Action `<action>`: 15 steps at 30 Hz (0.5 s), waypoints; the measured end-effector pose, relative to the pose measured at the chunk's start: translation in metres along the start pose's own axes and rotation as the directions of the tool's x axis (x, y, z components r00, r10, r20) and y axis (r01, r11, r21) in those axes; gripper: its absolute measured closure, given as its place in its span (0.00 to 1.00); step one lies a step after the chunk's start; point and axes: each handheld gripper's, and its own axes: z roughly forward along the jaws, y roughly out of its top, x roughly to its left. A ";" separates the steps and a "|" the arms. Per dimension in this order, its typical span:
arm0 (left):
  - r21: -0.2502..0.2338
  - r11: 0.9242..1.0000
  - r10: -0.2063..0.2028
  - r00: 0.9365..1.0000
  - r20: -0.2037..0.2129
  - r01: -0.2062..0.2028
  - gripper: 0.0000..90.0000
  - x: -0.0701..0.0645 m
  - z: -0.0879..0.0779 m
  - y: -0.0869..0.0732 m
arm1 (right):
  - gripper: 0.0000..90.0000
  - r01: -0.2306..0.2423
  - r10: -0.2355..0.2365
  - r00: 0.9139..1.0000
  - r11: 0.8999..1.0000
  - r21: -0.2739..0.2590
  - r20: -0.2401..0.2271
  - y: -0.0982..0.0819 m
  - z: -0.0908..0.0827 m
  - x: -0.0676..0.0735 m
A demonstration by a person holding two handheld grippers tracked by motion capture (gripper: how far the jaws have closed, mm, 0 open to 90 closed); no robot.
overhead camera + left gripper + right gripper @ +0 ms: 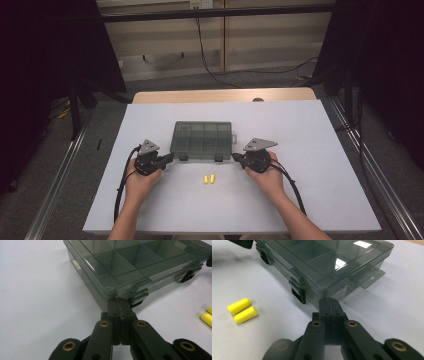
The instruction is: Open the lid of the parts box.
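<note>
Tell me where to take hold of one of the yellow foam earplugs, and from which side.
Grip the nearer yellow foam earplug across its narrow middle, coming straight down from above. It lies flat on the white table beside its twin, so the jaws should straddle its short width; approach from its free side, away from the twin.

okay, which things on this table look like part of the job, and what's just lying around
Likely part of the job:
- smoky transparent plastic compartment box, lid closed
- two yellow foam earplugs
- left gripper and right gripper, at the box's near corners

Just lying about:
- black cables on the floor
</note>
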 end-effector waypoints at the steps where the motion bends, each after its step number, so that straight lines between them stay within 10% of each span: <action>1: 0.000 1.000 0.001 1.000 0.000 -0.001 1.00 0.000 0.000 0.000 | 1.00 0.001 -0.001 1.000 1.000 0.004 0.002 0.000 0.000 0.000; 15: -0.015 1.000 -0.018 0.998 -0.057 0.017 1.00 0.008 -0.003 0.000 | 1.00 -0.007 0.007 1.000 1.000 -0.008 0.006 0.000 0.000 -0.003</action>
